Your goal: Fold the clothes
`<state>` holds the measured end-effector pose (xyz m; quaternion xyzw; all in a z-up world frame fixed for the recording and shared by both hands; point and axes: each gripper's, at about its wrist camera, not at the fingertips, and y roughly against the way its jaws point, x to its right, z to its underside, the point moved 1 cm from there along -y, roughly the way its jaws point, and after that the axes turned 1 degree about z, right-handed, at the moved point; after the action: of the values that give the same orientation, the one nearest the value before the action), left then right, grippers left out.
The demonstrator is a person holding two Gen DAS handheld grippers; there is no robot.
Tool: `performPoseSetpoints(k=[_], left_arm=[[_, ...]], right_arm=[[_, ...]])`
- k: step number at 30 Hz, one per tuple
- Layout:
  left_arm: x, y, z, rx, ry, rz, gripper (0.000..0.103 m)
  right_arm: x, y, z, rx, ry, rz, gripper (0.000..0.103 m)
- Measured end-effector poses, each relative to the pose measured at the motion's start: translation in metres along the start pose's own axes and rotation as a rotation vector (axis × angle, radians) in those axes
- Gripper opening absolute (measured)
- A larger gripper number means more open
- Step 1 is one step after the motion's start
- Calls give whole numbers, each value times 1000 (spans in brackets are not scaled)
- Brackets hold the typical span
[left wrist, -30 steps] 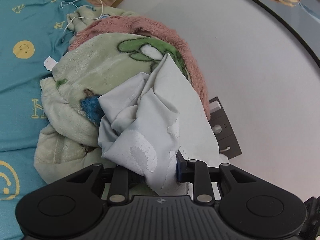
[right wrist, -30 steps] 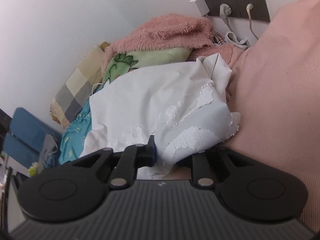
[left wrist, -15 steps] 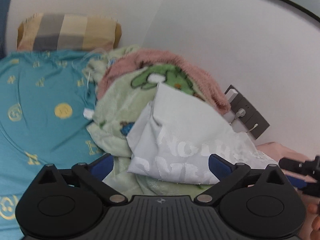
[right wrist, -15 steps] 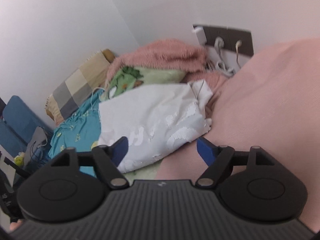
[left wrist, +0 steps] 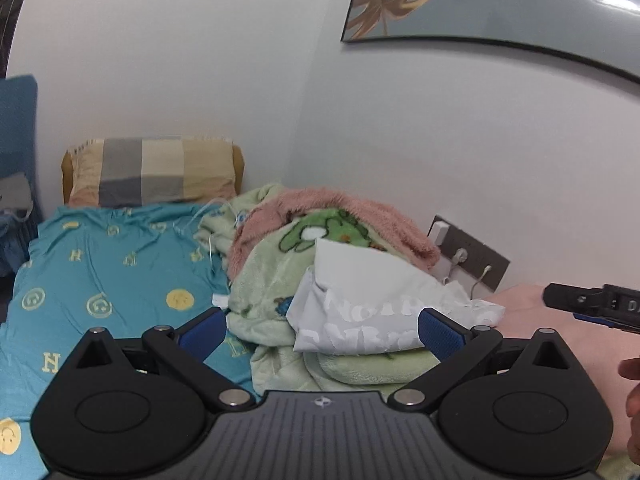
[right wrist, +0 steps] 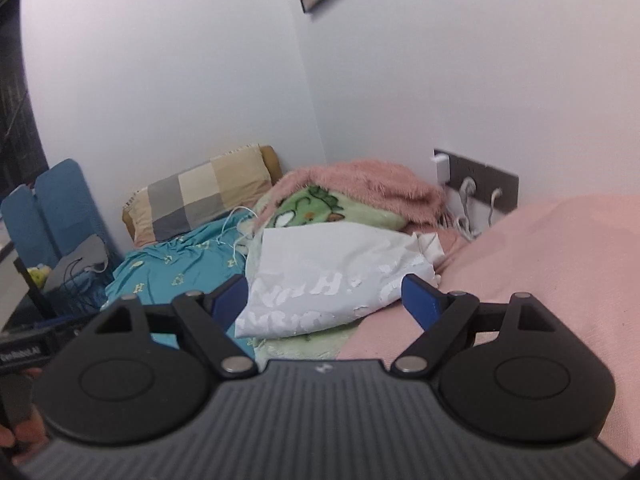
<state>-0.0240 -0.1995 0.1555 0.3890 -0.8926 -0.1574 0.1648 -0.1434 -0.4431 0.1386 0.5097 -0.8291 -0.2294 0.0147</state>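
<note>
A folded white garment (left wrist: 368,312) (right wrist: 332,276) with cracked white lettering lies on a heap of bedding, leaning on a green cartoon blanket (left wrist: 272,284) (right wrist: 308,208). My left gripper (left wrist: 320,332) stands open, well back from the garment, with nothing between its blue pads. My right gripper (right wrist: 324,300) is open too, drawn back above the pink sheet (right wrist: 540,272), and holds nothing. In the left wrist view the right gripper's black tip (left wrist: 592,304) shows at the right edge, with part of a hand (left wrist: 632,400) below it.
A pink fluffy blanket (left wrist: 352,208) (right wrist: 368,184) tops the heap. A teal patterned sheet (left wrist: 108,284) (right wrist: 180,268) spreads to the left, with a checked pillow (left wrist: 152,172) (right wrist: 200,196) against the wall. A socket panel with plugs (left wrist: 468,256) (right wrist: 476,184) is behind the heap. A framed picture (left wrist: 480,4) hangs above.
Both grippers have let go of the white garment, opened wide and pulled back and upward. The garment now rests on the bedding heap.
</note>
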Motion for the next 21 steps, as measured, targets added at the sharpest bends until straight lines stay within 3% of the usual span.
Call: performPoseSetpoints(k=[9, 21], left_arm=[[8, 31, 31, 63, -85, -41, 103], [0, 22, 65, 59, -117, -48, 103]], right_arm=[[-30, 22, 39, 80, 59, -4, 85], [-54, 9, 73, 137, 117, 54, 85]])
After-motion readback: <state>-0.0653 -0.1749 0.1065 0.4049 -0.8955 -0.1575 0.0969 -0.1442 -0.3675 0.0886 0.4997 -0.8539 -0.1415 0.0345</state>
